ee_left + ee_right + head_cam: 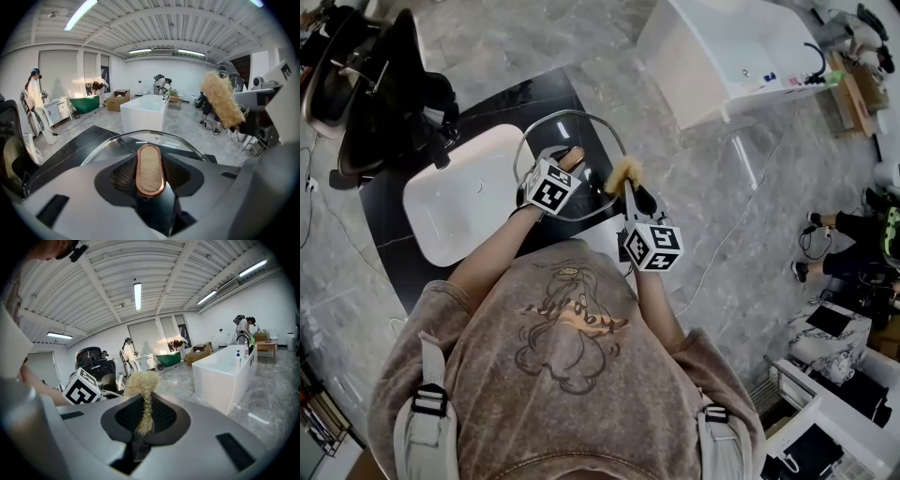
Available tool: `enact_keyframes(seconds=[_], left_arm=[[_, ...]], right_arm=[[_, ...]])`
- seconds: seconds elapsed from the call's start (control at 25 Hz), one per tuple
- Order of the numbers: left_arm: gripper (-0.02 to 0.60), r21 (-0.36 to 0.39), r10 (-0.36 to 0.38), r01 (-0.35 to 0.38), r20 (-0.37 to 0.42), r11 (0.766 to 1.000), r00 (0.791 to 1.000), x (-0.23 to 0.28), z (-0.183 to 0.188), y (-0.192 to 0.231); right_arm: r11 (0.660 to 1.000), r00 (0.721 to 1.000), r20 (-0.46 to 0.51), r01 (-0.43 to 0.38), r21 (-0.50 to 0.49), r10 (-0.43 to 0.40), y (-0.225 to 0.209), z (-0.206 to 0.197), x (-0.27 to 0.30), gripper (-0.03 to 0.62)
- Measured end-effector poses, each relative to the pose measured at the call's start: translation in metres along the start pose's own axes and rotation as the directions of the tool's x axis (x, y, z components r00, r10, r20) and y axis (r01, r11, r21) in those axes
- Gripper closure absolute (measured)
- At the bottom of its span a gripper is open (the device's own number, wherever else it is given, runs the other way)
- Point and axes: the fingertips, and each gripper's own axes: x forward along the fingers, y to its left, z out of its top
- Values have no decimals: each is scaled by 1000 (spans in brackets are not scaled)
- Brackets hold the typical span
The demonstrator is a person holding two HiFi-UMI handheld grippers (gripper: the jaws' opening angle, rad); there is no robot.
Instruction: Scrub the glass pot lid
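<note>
Head view: left tool [569, 163] clamps the round glass pot lid [578, 131] by its copper-rimmed knob [150, 168]; right tool [631, 190] grips a straw-coloured fibre scrubber [625, 171] by the lid's right rim.

Grey veined marble floor [703, 178] all round, with a black slab [534, 98] set into it at the middle. White basin [455, 206] on the slab, near left; black salon chair [384, 94] far left. Long white bathtub [698, 89] far right, a thin cable [745, 202] trailing across the tiles beside it. Overhead, white ribbed ceiling [140, 263] with tube lights [137, 296]. White walls [150, 70]; far off, a green tub [168, 358] and cardboard boxes [118, 100].
</note>
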Motion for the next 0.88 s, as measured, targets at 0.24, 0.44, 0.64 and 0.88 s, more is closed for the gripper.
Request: enact_keyframes(seconds=[0.24,0.44,0.64,0.88], left_arm=[[396,-11,7,-7,8,1000,1000,1,1,0],[396,-16,10,-9,15,1000,1000,1,2,0],[396,-33,9,-8,22,999,1000,1,3,1],[396,-43,7,-6,28,999,1000,2,1,1]], right_arm=[[995,994,-91,-66,-71,59,-14,-1,37,553],[971,975,-172,-169,-168,140,-14,17,96,553],[914,916,-323,-322,-247,236,14,1,150,553],[873,835,-493,-412,-262,246,25,-46,177,553]])
